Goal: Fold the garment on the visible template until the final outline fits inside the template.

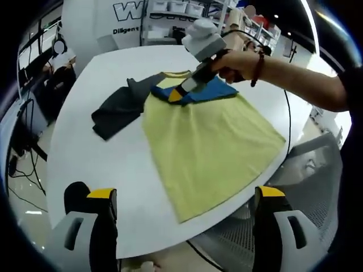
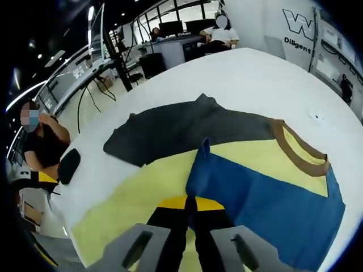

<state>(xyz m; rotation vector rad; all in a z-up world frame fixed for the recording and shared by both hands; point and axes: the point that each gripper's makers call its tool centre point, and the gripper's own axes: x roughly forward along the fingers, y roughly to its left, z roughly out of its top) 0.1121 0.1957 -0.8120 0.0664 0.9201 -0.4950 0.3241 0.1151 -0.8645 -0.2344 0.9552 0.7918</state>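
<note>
The garment (image 1: 210, 141), a yellow shirt with a blue sleeve (image 2: 266, 198) and a dark sleeve (image 1: 116, 110), lies flat on the white worktop (image 1: 113, 170), ahead of the left tool (image 1: 184, 218), whose jaws stand wide apart and empty. The right tool (image 2: 190, 212) has its jaws pinched shut on the blue sleeve. The cloth looks thin, limp and light; hems and sleeve edges offer the surest hold.

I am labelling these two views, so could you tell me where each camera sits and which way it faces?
Left gripper view: rides the open left gripper, held back off the white table, looking across the yellow garment at the right gripper and the person's hand.
Right gripper view: rides the right gripper, low over the garment's blue panel, jaws together, facing the dark grey sleeve.
Shared: garment, sleeve, table.
</note>
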